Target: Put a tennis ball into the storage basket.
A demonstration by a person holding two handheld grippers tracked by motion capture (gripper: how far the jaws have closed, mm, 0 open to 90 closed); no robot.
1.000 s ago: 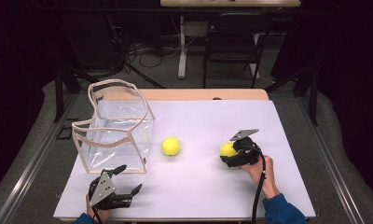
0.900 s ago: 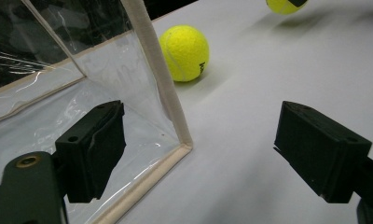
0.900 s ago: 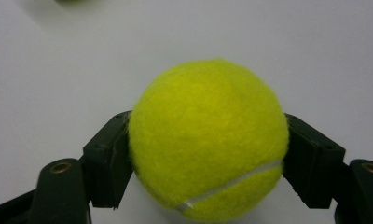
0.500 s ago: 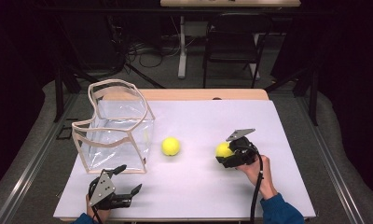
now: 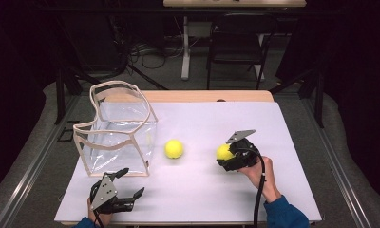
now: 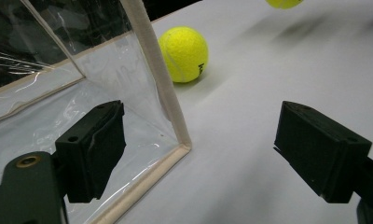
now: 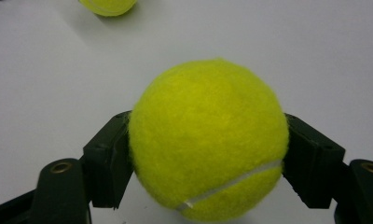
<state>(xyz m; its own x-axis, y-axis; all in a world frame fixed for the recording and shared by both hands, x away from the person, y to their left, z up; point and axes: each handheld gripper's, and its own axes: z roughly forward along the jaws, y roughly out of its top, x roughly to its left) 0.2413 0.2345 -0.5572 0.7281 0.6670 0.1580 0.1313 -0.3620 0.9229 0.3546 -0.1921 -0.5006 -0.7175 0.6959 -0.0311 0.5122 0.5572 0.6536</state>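
The white, smooth-topped desk (image 5: 197, 190) is seen carrying one clear plastic bag (image 5: 119, 137), box-shaped with beige trimmed edges, standing open at the left. Two fuzzy yellow tennis balls are counted. One tennis ball (image 5: 174, 148) is left lying free near the middle of the desk, just beside the bag. The other, the gripped tennis ball (image 7: 208, 140), is clamped between the two black jaws of the right claw (image 5: 228, 156) and is held low over the right part of the desk; that claw is held by a hand (image 5: 261, 173) reaching in from the lower right, forearm angled inward. The left claw (image 5: 124, 187) is held low at the desk's near left edge, jaws spread wide and grasping nothing, pointed at the bag's near corner.
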